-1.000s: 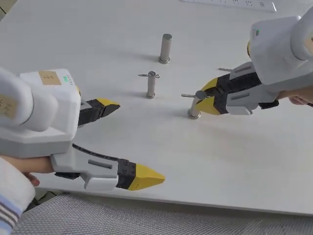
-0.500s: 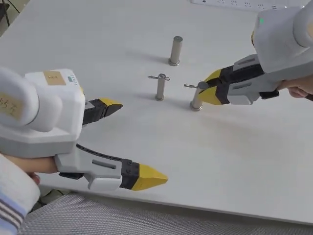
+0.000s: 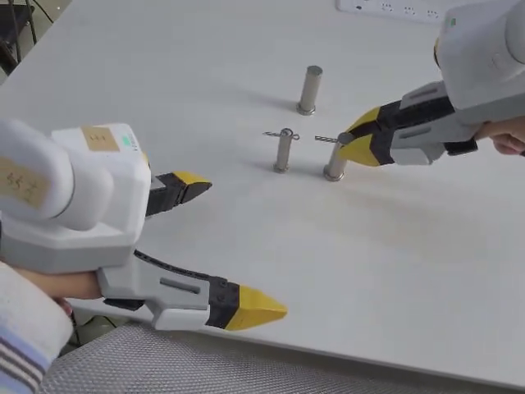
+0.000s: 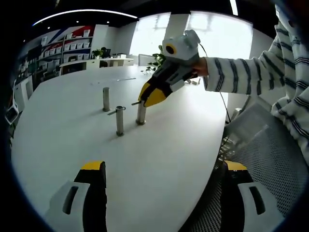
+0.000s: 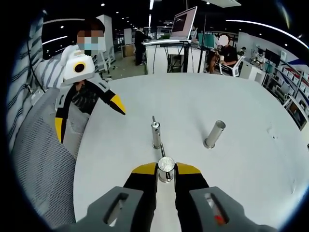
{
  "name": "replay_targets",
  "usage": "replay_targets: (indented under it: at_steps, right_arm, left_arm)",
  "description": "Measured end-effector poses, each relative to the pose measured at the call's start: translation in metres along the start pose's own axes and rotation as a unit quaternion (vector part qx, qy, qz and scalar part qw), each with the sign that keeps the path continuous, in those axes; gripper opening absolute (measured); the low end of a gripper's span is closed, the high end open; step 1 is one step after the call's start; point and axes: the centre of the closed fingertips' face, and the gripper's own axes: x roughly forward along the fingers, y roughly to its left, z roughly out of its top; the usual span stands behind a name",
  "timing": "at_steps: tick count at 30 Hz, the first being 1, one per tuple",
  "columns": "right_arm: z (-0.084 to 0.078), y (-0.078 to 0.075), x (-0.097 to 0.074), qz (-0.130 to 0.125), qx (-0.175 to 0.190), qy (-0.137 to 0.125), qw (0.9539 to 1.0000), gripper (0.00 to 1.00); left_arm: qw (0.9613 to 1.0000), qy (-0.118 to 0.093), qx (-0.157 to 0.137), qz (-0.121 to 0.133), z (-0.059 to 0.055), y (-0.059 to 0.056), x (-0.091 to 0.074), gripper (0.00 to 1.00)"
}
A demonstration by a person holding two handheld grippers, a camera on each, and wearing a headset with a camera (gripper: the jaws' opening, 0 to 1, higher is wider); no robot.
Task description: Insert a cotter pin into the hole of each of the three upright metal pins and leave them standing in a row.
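Observation:
Three metal pins stand upright on the white table (image 3: 164, 66). The far pin (image 3: 309, 89) has no cotter pin in it. A cotter pin (image 3: 275, 134) passes through the top of the middle pin (image 3: 284, 151). My right gripper (image 3: 343, 146) is shut on the top of the third pin (image 3: 334, 167), and a cotter pin (image 3: 324, 139) pokes out of that pin to the left. In the right gripper view that pin (image 5: 165, 169) sits between the yellow tips. My left gripper (image 3: 236, 246) hangs open over the table's front left with nothing between its jaws.
A white power strip (image 3: 394, 10) lies at the table's far edge. A grey mesh chair (image 3: 164, 361) sits below the front edge. A small thin metal piece (image 5: 273, 137) lies on the table beyond the far pin. People sit at desks in the background.
The right gripper has carried the third pin leftward, so it now stands closer beside the middle pin. The left gripper has stayed open in the same place.

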Motion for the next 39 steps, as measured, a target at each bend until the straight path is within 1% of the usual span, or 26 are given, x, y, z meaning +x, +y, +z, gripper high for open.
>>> replay_targets:
  at_steps: [5, 8, 11, 13, 16, 19, 22, 24, 25, 26, 27, 28, 30, 32, 35, 37, 39]
  right_arm:
    - [-0.001, 0.002, -0.001, 0.006, 0.005, 0.001, 1.0000, 0.08]
    - [-0.003, 0.002, -0.002, 0.007, -0.002, 0.003, 1.0000, 0.08]
    - [-0.004, 0.002, -0.003, 0.008, 0.002, 0.002, 1.0000, 0.08]
    - [-0.004, 0.001, -0.003, 0.009, 0.012, -0.001, 0.9999, 0.08]
    - [-0.005, 0.001, -0.003, 0.011, 0.008, -0.003, 0.9999, 0.08]
    - [-0.005, 0.002, -0.004, 0.014, 0.004, 0.002, 0.9999, 0.08]
    - [-0.005, 0.002, -0.004, 0.015, 0.002, 0.002, 0.9999, 0.08]
    - [-0.002, 0.002, -0.005, 0.012, 0.001, -0.007, 0.9999, 0.09]
    - [0.002, 0.001, -0.006, 0.010, 0.009, -0.019, 0.9997, 0.09]
    - [0.009, 0.002, -0.008, 0.008, 0.032, -0.041, 0.9986, 0.10]
    - [0.013, 0.002, -0.010, 0.011, 0.044, -0.051, 0.9977, 0.11]
    - [0.014, 0.000, -0.014, 0.009, 0.051, -0.052, 0.9973, 0.14]
    - [0.016, -0.001, -0.018, 0.001, 0.041, -0.048, 0.9980, 0.21]
    - [0.018, -0.001, -0.021, 0.001, 0.040, -0.049, 0.9980, 0.28]
    - [0.023, 0.003, -0.029, -0.002, 0.042, -0.058, 0.9974, 0.35]
    - [0.024, 0.007, -0.034, -0.007, 0.041, -0.062, 0.9972, 0.41]
    - [0.024, 0.011, -0.039, -0.012, 0.042, -0.066, 0.9968, 0.45]
  left_arm:
    - [1.0000, 0.003, 0.000, -0.001, -0.001, 0.000, 0.000, 0.99]
    - [1.0000, 0.004, 0.001, 0.000, -0.001, 0.001, 0.000, 0.99]
    - [1.0000, 0.004, 0.001, 0.000, -0.001, 0.002, 0.000, 0.99]
    - [1.0000, 0.006, 0.004, -0.005, 0.000, 0.000, 0.000, 0.99]
    - [0.9999, 0.007, 0.007, -0.007, 0.001, -0.001, 0.001, 0.99]
    - [0.9999, 0.006, 0.007, -0.006, 0.002, -0.001, 0.001, 0.99]
    - [1.0000, 0.004, 0.004, -0.005, 0.003, 0.000, 0.000, 0.99]
    - [1.0000, 0.005, 0.004, -0.004, 0.003, 0.000, 0.000, 0.99]
    - [1.0000, 0.005, 0.005, -0.003, 0.003, 0.000, 0.000, 0.99]
    - [1.0000, 0.006, 0.004, -0.002, 0.003, 0.001, 0.000, 0.99]
    - [1.0000, 0.007, 0.003, -0.001, 0.003, 0.001, 0.000, 0.99]
    - [1.0000, 0.007, 0.002, -0.001, 0.002, 0.001, -0.001, 0.99]
    - [1.0000, 0.008, 0.003, 0.000, 0.003, 0.002, -0.001, 0.99]
    - [1.0000, 0.009, 0.002, 0.000, 0.003, 0.002, -0.001, 0.99]
    - [0.9999, 0.010, 0.004, 0.002, 0.005, 0.002, -0.001, 0.98]
    - [0.9999, 0.012, 0.004, 0.003, 0.006, 0.003, -0.002, 0.95]
    - [0.9999, 0.013, 0.007, 0.006, 0.007, 0.003, -0.002, 0.94]
